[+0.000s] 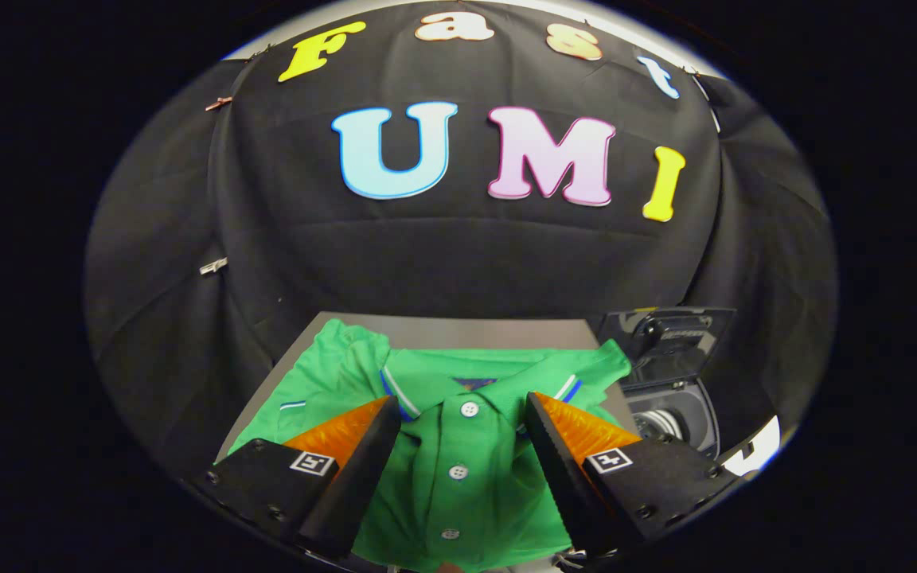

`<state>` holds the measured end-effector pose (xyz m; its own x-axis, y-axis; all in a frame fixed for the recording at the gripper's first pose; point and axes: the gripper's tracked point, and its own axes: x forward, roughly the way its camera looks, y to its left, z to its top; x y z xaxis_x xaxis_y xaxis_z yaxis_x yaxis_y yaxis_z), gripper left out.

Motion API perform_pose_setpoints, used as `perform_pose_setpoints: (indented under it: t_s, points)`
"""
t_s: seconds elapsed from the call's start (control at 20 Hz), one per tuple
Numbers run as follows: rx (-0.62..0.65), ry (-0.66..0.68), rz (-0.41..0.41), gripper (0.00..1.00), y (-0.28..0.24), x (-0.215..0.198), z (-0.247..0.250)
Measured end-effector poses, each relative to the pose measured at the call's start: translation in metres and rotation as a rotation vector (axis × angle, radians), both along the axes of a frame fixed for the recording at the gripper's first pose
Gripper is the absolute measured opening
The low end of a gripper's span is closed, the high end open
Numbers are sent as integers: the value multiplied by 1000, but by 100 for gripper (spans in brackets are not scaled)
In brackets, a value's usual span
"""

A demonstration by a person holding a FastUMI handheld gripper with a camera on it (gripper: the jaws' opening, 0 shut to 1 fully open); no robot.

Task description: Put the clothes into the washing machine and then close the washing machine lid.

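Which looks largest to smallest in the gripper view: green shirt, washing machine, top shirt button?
1. Green shirt, lying between the open gripper fingers.
2. Washing machine, partly hidden and farther away, so its true size is unsure.
3. Top shirt button.

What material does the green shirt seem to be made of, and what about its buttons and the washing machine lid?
Green shirt, between the open gripper fingers: soft matte knit, likely cotton; it creases and has a striped ribbed collar.
Buttons: pale and smooth, probably plastic.
Washing machine lid, raised beside the shirt: dark and glossy with reflections, probably plastic or glass.
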<state>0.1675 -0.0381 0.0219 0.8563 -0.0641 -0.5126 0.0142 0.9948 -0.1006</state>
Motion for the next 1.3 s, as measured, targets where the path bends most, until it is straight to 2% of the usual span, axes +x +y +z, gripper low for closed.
perform_pose_setpoints:
  t_s: [0.3, 0.55, 0.95, 1.3]
  points:
    - [-26, 89, 1, 99, -6, 1, -33]
    - [-61, 125, 5, 21, -3, -1, -38]
    - [46, -49, 7, 21, 0, 5, 10]
    - [63, -161, 0, 21, -27, 12, 62]
